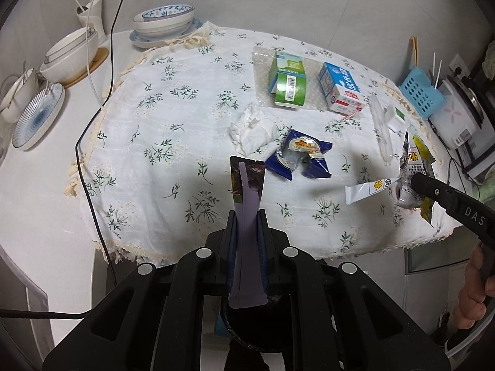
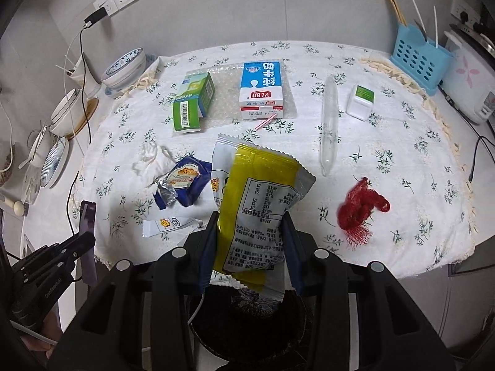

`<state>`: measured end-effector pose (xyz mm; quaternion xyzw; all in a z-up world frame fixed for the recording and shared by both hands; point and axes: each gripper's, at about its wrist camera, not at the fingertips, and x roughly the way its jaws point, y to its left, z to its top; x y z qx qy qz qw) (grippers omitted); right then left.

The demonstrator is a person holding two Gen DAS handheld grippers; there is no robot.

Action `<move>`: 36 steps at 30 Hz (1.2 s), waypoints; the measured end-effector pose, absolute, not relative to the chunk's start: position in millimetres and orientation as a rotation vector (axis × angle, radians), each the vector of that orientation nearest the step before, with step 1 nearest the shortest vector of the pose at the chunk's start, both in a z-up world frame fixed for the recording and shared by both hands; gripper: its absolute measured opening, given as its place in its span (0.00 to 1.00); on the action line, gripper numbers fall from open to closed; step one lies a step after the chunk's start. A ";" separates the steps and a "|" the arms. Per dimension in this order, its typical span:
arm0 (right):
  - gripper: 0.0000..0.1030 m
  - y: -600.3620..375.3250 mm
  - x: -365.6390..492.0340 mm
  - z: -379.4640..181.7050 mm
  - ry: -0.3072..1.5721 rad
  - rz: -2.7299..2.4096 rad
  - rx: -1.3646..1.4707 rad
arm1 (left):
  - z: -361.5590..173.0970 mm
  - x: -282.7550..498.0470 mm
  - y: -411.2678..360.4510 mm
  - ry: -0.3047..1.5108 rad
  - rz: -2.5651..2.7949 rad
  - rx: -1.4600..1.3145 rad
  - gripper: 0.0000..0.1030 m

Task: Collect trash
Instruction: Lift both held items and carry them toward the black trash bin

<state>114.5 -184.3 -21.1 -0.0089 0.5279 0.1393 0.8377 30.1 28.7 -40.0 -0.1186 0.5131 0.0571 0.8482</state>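
Your left tongs are pinched nearly shut on a purple wrapper, held upright above the near edge of the worktop. Your right tongs are partly closed, gripping a yellow snack bag by its sides, lifted above the floral cloth near the blue wrapper.

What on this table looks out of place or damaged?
Trash is scattered over the floral tablecloth: a torn-open blue snack wrapper, a crumpled tissue, a green carton lying on its side with its end flap open, and a frayed red mesh net. The dishes beside the cloth look orderly.
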 end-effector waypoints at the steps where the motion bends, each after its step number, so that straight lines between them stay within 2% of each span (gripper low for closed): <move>1: 0.36 -185.3 110.5 -18.7 1.114 0.295 -0.016 | -38.4 28.4 27.4 1.078 0.116 -0.248 0.11; 14: 0.36 -205.5 60.5 7.8 1.065 0.284 0.020 | -16.2 0.3 5.1 1.037 0.053 -0.232 0.11; 36: 0.35 -226.7 -8.2 2.6 1.079 0.275 0.010 | -19.0 -47.2 -23.7 1.044 -0.028 -0.202 0.11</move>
